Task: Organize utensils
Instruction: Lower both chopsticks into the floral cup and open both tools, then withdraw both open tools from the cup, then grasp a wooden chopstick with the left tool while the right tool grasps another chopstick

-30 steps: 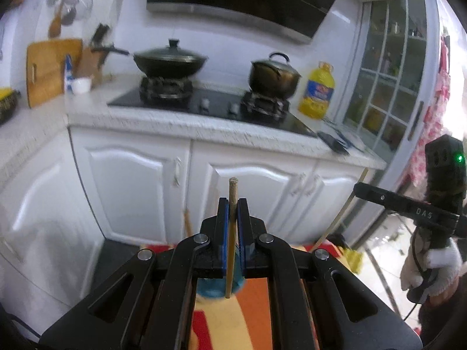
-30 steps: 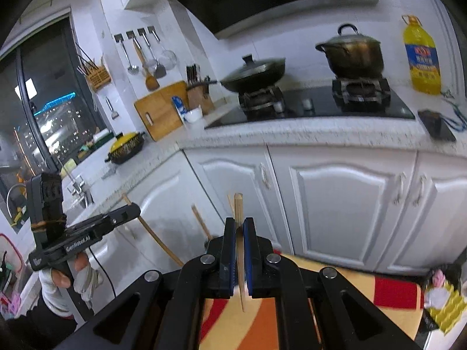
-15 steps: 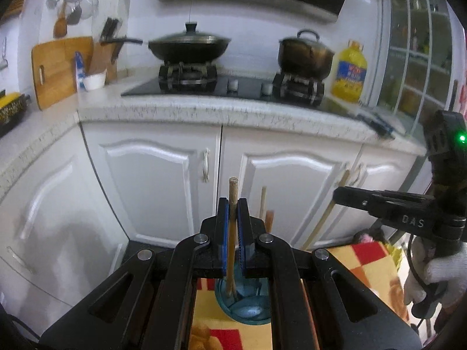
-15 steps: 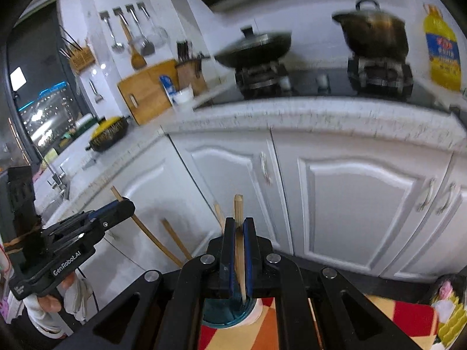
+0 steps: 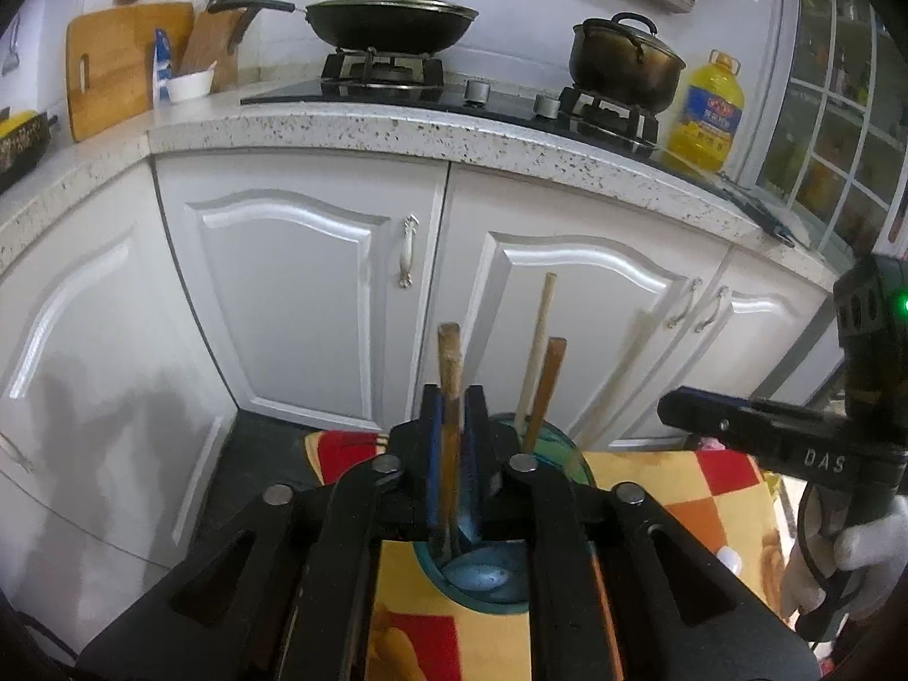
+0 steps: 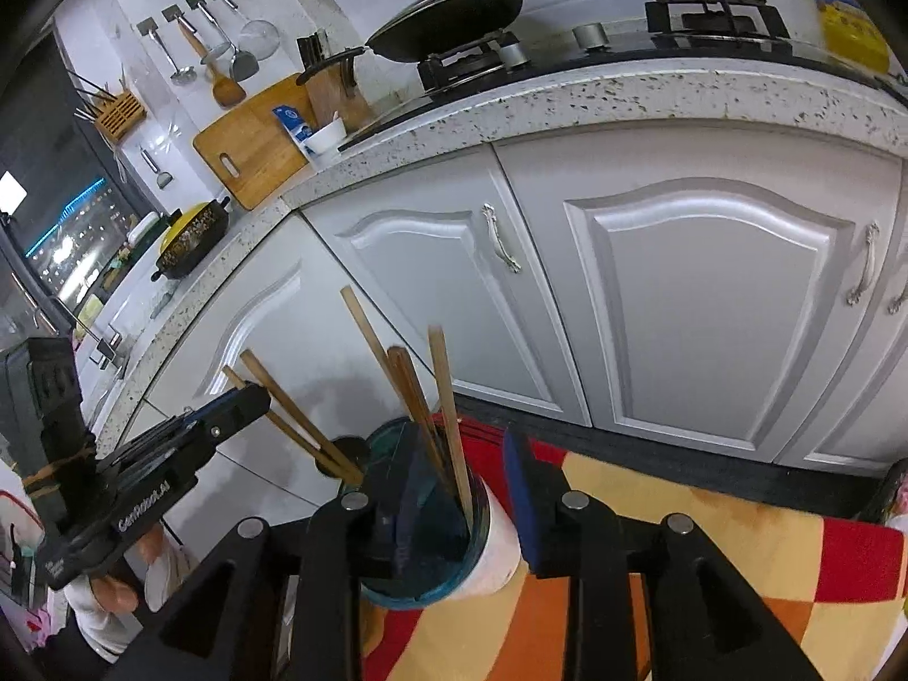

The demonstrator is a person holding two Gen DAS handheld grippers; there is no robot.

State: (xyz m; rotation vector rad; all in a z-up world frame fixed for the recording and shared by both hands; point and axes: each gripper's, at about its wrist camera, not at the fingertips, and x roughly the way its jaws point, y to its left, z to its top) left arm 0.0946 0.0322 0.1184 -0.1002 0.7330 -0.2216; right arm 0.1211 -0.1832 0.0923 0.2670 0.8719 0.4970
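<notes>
A teal cup stands on a checked cloth with several wooden chopsticks leaning in it. My left gripper is right over the cup. Its jaws are opening around a brown chopstick whose lower end reaches into the cup, and thin gaps show beside the stick. In the right wrist view the same cup sits between the jaws of my right gripper, which are opening and grip nothing. A chopstick stands loose in the cup there. The left gripper shows at the left.
The red, orange and yellow cloth covers the surface under the cup. White cabinet doors rise just behind it below a speckled counter bearing a stove, a wok and a pot. The right gripper and a gloved hand are at the right.
Both grippers have come down over the cup. Their jaws, shut on a chopstick each before, have parted. The right one's chopstick now stands in the cup.
</notes>
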